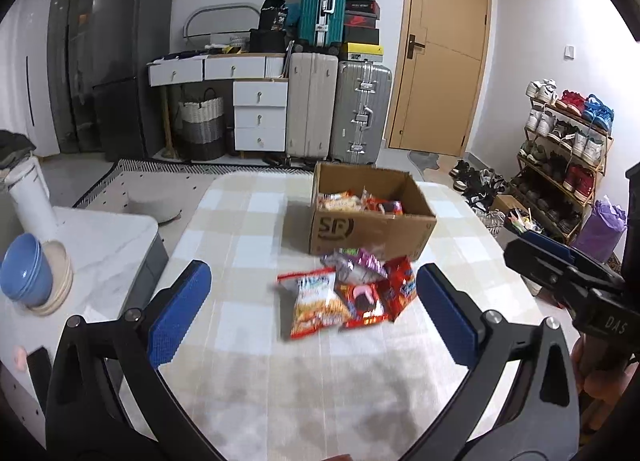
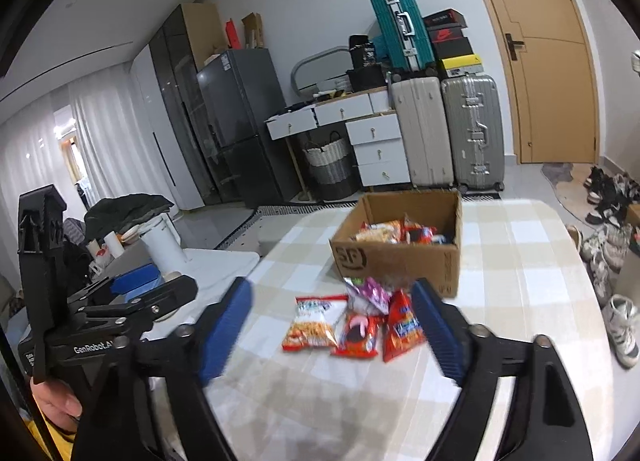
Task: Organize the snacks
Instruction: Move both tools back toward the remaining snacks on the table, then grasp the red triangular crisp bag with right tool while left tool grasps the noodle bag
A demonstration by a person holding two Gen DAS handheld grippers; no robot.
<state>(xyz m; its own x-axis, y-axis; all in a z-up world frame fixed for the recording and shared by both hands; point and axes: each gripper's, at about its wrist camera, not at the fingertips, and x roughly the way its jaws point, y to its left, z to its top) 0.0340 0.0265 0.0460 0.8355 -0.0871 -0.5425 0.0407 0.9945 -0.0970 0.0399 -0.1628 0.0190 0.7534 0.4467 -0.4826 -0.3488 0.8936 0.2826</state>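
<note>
A small pile of snack packets lies on the checked tablecloth: an orange-and-white chip bag, a red packet with a pink figure, a red-orange packet and a purple foil packet. Behind them stands an open cardboard box holding several snack packets. My left gripper is open and empty above the table, in front of the pile. My right gripper is open and empty, hovering over the pile.
A white side table at the left carries blue bowls and a white cylinder. Suitcases, a drawer unit and a fridge line the far wall. A shoe rack stands at the right.
</note>
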